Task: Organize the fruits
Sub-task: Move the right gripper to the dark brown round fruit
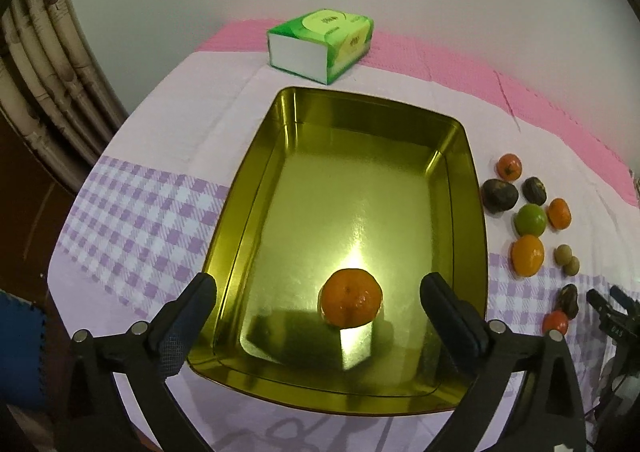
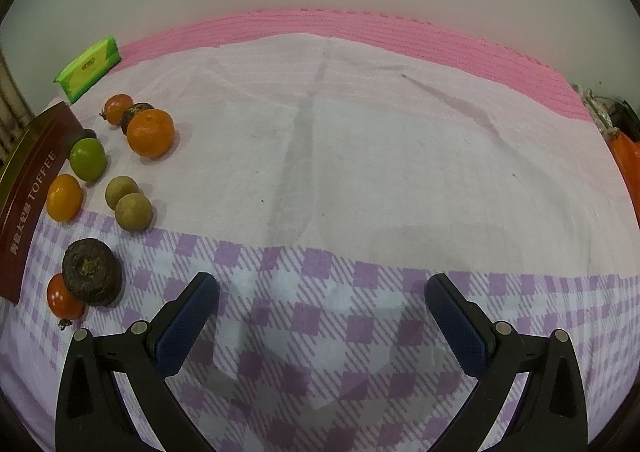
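Gold tin (image 1: 460, 180): open on the checked cloth, the collecting place.
Orange (image 1: 352, 303): inside the tin, near its front edge, touching neither pad (set down, I judge).
Left claw (image 1: 318, 312): jaws wide, straddling the orange, gripping nothing.
Right claw (image 2: 322, 316): spread, empty, over bare cloth.
Loose fruits (image 2: 151, 133): clustered just beside the tin's right wall, within easy reach.

I see one orange mandarin (image 1: 352, 298) resting alone inside the gold tin tray (image 1: 256, 156), loose fruits (image 1: 530, 219) clustered on cloth just right of it
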